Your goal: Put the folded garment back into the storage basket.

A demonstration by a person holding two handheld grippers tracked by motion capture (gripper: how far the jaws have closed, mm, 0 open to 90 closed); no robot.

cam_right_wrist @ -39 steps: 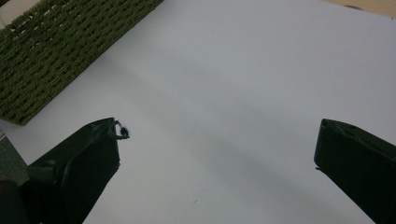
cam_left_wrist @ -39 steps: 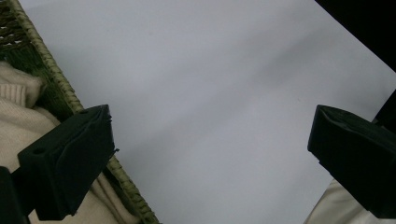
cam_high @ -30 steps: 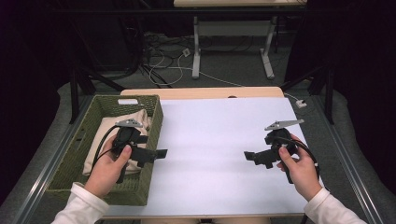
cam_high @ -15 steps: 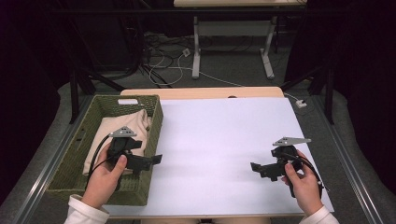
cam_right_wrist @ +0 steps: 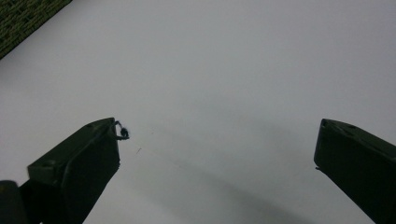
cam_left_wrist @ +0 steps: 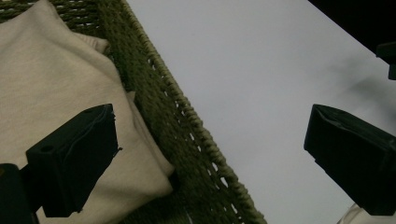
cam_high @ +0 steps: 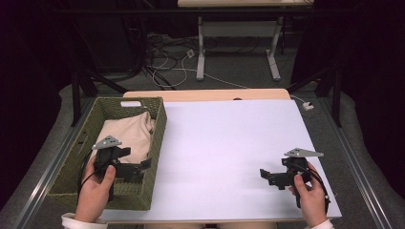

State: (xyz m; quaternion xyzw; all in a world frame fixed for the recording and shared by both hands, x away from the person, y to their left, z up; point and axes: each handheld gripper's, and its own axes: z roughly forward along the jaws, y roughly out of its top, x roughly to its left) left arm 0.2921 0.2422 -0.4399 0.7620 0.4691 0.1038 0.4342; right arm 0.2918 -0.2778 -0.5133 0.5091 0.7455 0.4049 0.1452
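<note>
— So, how do the jaws of the left gripper (cam_left_wrist: pixel 208 158) stand?

— Spread wide, with nothing between them. One jaw hangs over the beige cloth (cam_left_wrist: pixel 51 88); the other hangs over the white desk (cam_left_wrist: pixel 261 70). The woven rim of the green basket (cam_left_wrist: pixel 187 135) runs through the gap between them.

— And the cloth itself?

— Folded, lying inside the basket, under and just beyond the left jaws. In the high view it fills the far half of the basket (cam_high: pixel 155 143), and the left gripper (cam_high: pixel 143 167) hovers over the near half, its jaws pointing across the basket's inner wall toward the middle of the desk.

— The right gripper?

— Released as well. In the right gripper view (cam_right_wrist: pixel 217 140) its jaws are far apart over bare desk surface, empty, with a soft shadow below them and a corner of the basket (cam_right_wrist: pixel 23 18) far off at the upper left.

— Where is it relative to the left one?

— Well apart. In the high view the right gripper (cam_high: pixel 268 175) sits near the near right corner of the desk (cam_high: pixel 229 143), jaws pointing toward the left gripper. Each is held by a hand (cam_high: pixel 93 191), the right hand (cam_high: pixel 309 193) resting low by the desk's near edge.
</note>
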